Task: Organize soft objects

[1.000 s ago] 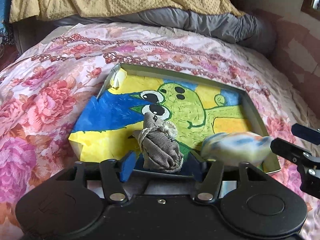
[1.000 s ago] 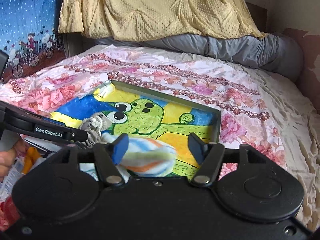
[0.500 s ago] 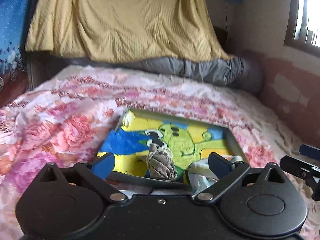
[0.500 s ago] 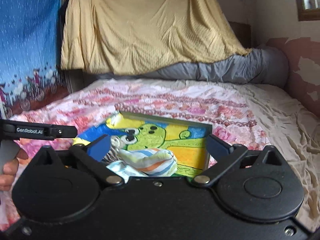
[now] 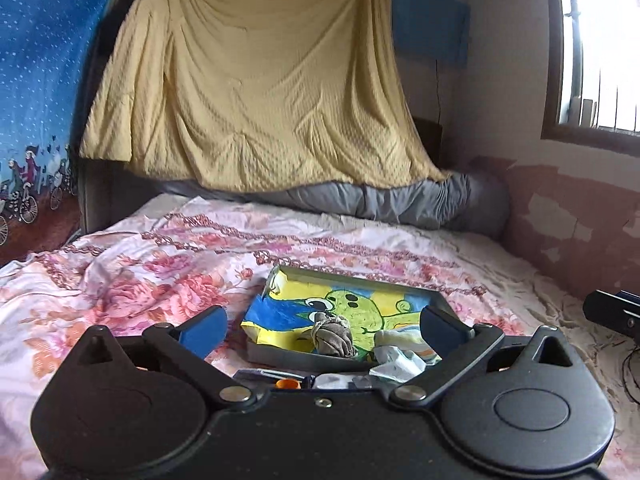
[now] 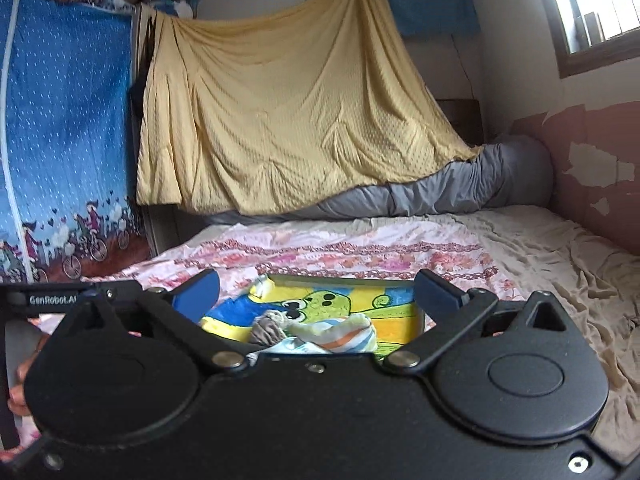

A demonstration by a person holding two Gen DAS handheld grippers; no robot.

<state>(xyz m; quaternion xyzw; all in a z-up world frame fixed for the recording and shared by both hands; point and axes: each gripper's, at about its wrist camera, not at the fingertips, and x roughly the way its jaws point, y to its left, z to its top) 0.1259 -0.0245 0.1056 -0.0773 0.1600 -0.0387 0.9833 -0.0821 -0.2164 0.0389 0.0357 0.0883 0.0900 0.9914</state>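
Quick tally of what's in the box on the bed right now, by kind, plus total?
Grey knotted cloth bundle: 1
Striped rolled cloth: 1
Crumpled pale cloth at the box's near edge: 1, though it may be part of the striped one
Total: 3 at most

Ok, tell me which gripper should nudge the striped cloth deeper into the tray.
Right, probably. The striped cloth lies straight ahead between the open jaws of the right gripper; from the left gripper it sits off to one side, with the grey bundle ahead instead.
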